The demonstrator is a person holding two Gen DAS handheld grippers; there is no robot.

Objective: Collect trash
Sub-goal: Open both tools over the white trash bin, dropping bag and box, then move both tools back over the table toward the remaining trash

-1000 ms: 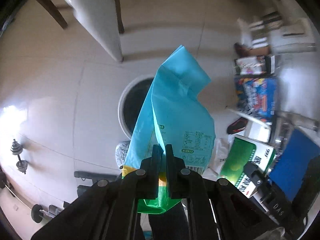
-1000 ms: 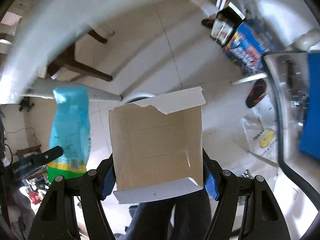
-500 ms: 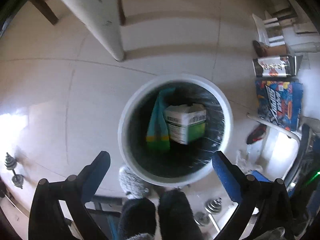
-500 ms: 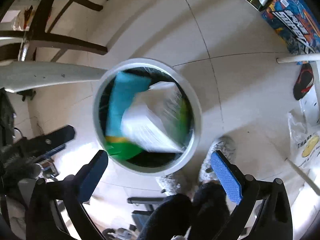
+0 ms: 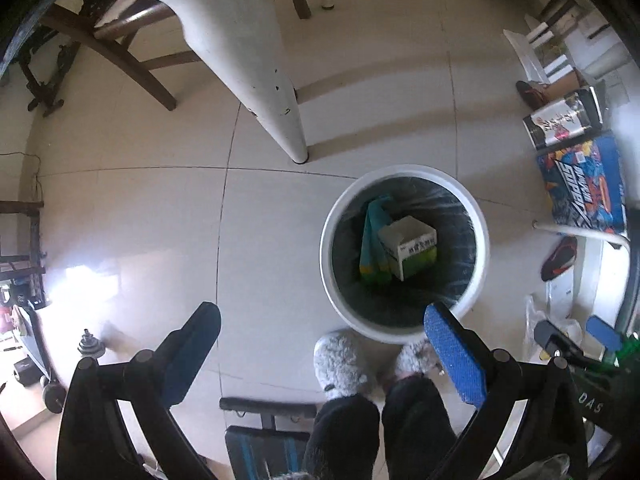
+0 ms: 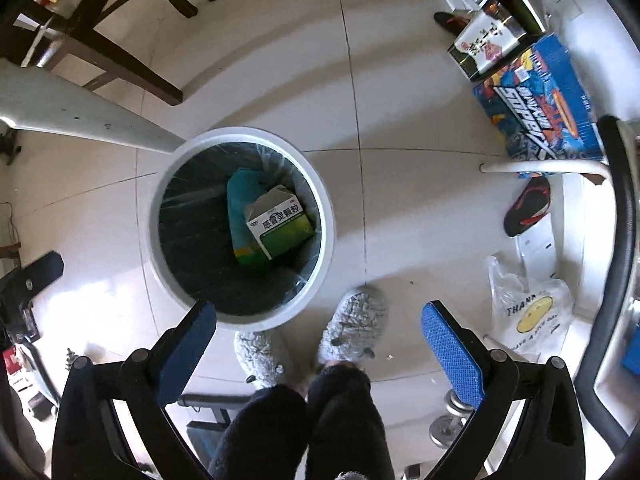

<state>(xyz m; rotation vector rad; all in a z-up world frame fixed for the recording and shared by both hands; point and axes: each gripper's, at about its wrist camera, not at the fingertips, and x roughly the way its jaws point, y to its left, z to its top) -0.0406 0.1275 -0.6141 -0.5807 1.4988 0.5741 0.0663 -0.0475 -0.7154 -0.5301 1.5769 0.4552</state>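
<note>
A round white trash bin [image 5: 404, 330] [image 6: 328, 216] with a dark liner stands on the tiled floor. Inside lie a teal snack bag [image 5: 372, 236] [image 6: 238, 196] and a white and green carton [image 5: 412, 246] [image 6: 280, 222]. My left gripper [image 5: 320, 344] is wide open and empty, high above the floor, with the bin beyond its right finger. My right gripper [image 6: 318, 334] is wide open and empty, high above the floor, with the bin beyond its left finger.
A white table leg [image 5: 256, 64] and a dark wooden chair [image 6: 100, 44] stand behind the bin. Colourful boxes [image 6: 536, 100], a red and black shoe [image 6: 526, 206] and a plastic bag [image 6: 528, 316] lie at the right. The person's grey slippers [image 6: 352, 328] stand by the bin. Dumbbells [image 5: 90, 348] lie at the left.
Both grippers opened. The teal bag fell from the left and the carton from the right into the bin, where they now lie still. Both grippers have shifted over the floor.
</note>
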